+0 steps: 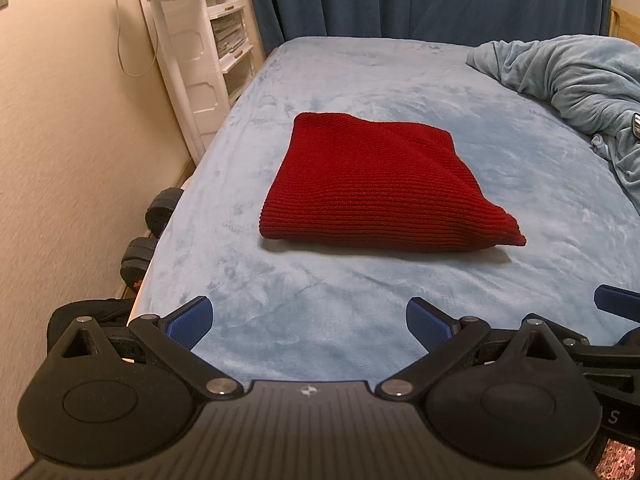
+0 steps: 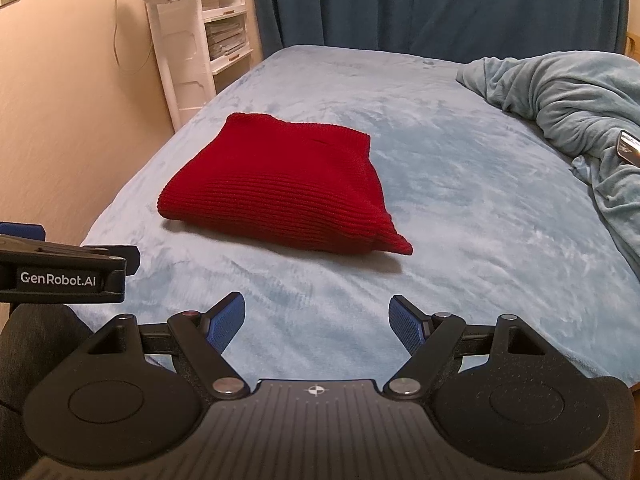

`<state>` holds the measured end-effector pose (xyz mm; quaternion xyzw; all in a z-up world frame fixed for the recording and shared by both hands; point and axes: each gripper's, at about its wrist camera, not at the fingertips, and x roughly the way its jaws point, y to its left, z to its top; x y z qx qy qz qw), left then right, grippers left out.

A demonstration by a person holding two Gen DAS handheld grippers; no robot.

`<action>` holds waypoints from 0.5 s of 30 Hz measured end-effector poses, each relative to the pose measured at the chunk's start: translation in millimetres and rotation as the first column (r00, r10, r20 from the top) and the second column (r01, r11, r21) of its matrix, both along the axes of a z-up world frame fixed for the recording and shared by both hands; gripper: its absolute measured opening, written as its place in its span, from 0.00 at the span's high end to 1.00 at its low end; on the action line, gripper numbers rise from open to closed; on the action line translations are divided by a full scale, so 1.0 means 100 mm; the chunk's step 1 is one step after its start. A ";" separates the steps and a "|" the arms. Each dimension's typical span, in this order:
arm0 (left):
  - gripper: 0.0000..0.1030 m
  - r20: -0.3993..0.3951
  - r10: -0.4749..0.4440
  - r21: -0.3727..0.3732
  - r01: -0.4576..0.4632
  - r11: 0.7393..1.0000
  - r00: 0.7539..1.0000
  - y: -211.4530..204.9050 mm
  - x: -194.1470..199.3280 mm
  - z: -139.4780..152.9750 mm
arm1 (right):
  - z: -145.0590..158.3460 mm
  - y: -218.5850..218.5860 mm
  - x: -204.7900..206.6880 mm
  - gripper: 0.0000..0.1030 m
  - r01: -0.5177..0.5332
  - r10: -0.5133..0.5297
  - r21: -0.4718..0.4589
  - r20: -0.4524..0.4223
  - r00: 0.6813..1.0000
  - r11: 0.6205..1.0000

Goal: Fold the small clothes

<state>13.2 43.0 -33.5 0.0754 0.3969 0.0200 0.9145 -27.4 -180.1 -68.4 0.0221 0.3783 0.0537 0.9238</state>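
Your left gripper (image 1: 309, 322) and right gripper (image 2: 316, 322) both gape wide, holding nothing, short of the folded red knit (image 1: 380, 184) lying mid-bed (image 1: 280, 300). Grab only 1 layer and you may drag the fold apart.

Red knit (image 1: 380, 184) (image 2: 280, 192): ribbed, thick, folded into rough rectangle, several layers stacked. Lies flat on light-blue bed cover (image 1: 360, 300) (image 2: 460, 240), toward its left side, near middle of its length. Near edge rounded fold; near-right corner sticks out in small point. Top surface slightly puffed, faint diagonal crease.
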 end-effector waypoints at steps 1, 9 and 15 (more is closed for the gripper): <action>0.00 0.000 0.000 0.001 0.000 1.000 1.000 0.00 0.00 0.00 | 0.00 0.00 0.00 0.22 0.000 0.000 0.000 0.000 1.000 1.000; 0.00 -0.006 0.003 0.007 -0.003 1.000 1.000 0.00 0.02 -0.03 | -0.01 0.02 0.01 0.22 -0.006 0.006 -0.001 -0.001 1.000 1.000; 0.00 -0.015 0.008 0.011 -0.008 1.000 1.000 -0.02 0.05 -0.04 | -0.03 0.01 0.02 0.21 -0.012 0.012 0.004 -0.004 1.000 1.000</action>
